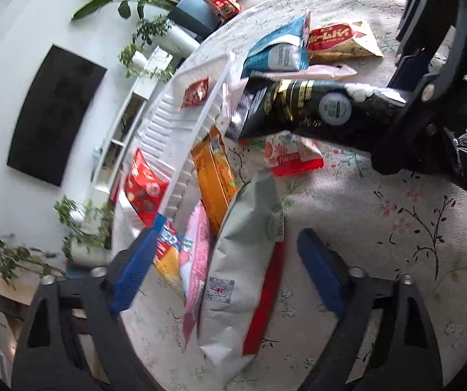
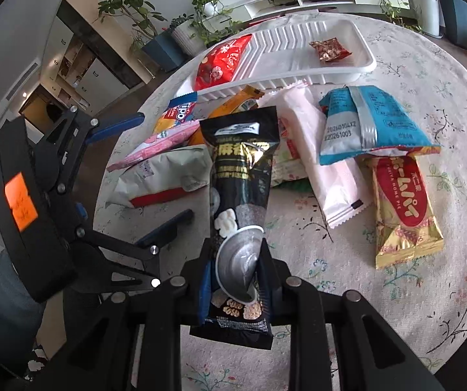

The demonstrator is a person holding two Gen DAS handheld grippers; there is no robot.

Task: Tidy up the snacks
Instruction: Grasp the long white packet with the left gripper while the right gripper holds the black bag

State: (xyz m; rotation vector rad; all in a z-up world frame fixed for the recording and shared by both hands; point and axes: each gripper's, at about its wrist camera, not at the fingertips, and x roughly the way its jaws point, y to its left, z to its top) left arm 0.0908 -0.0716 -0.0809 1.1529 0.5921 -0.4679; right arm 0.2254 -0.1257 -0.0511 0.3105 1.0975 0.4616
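Note:
My right gripper (image 2: pixel 235 277) is shut on a long black snack packet (image 2: pixel 240 179) and holds it above the pile; the left wrist view shows the black packet (image 1: pixel 315 107) held by the right gripper (image 1: pixel 406 104). My left gripper (image 1: pixel 230 270) is open, its blue pads (image 1: pixel 135 267) on either side of a grey-white bag with a red stripe (image 1: pixel 246 260) without touching it. The same left gripper (image 2: pixel 166 166) hangs over the grey-white bag (image 2: pixel 162 179) in the right wrist view. A white tray (image 2: pixel 363 62) holds a red bag (image 2: pixel 223 62) and a small red-gold packet (image 2: pixel 329 50).
Loose on the floral tablecloth (image 2: pixel 429 293) lie a blue bag (image 2: pixel 380 120), a gold-and-red packet (image 2: pixel 403 208), a pale pink packet (image 2: pixel 324 163), and pink (image 1: pixel 197 260) and orange (image 1: pixel 215 179) packets. The round table's edge runs past the tray; plants and a shelf stand beyond it.

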